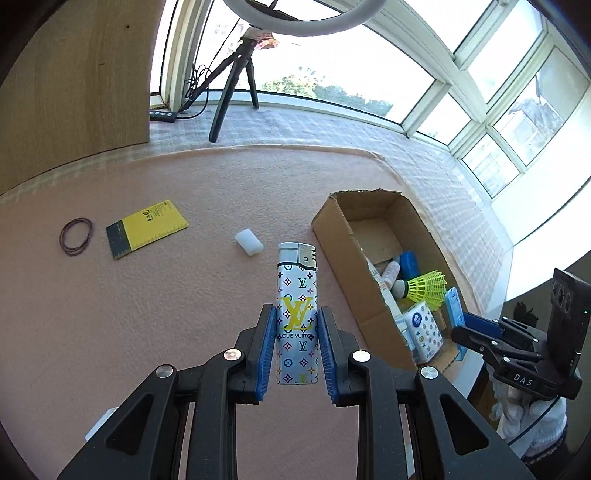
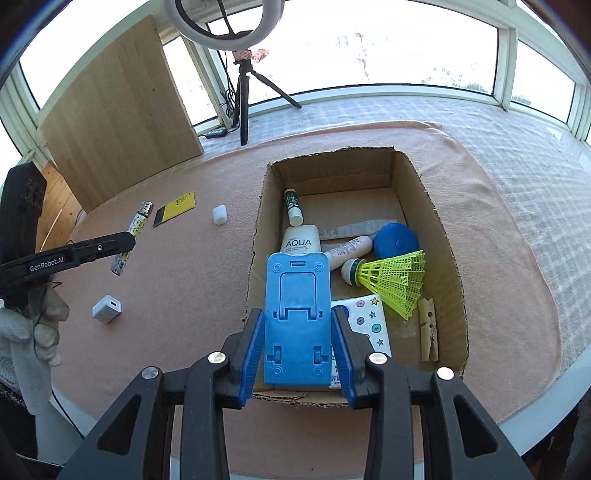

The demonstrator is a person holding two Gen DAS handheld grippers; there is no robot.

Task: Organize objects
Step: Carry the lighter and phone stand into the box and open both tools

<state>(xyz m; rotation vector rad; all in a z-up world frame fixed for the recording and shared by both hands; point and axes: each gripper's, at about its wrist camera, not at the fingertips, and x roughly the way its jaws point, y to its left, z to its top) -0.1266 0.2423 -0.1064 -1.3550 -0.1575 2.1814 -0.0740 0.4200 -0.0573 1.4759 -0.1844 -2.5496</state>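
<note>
Rubber bands [image 1: 76,237], dark, lay far left on the pink cloth [image 1: 166,295]; their number could not be made out, since the loops overlapped. One yellow notepad [image 1: 146,228] lay just right of them, its print too small to read. One white charger block [image 2: 106,308] sat nearer, cut off at the lower edge of the left wrist view. One small white cap-like piece [image 1: 249,242] lay right of the notepad; what it was could not be told.

One patterned lighter [image 1: 297,314] stood upright in the left gripper [image 1: 297,325], both blue pads clamped against its sides, above the cloth and left of the box.

One open cardboard box [image 2: 258,229] sat to the right. One blue phone stand [image 2: 297,317] was clenched between the fingers of the right gripper [image 2: 299,325], held over the box's near left corner and hiding part of what lay beneath. Inside the box, left to right: one green-patterned tube [image 2: 292,208], one white AQUA tube [image 2: 300,240] with its lower end hidden by the stand, one white bottle [image 2: 351,249], one star-printed pack [image 2: 371,317] partly covered, one blue round case [image 2: 396,242], one yellow shuttlecock [image 2: 391,280], one wooden clothespin [image 2: 428,330].

One tripod [image 2: 243,107] stood far behind, bearing a ring light [image 2: 221,18] cut off at the top.
</note>
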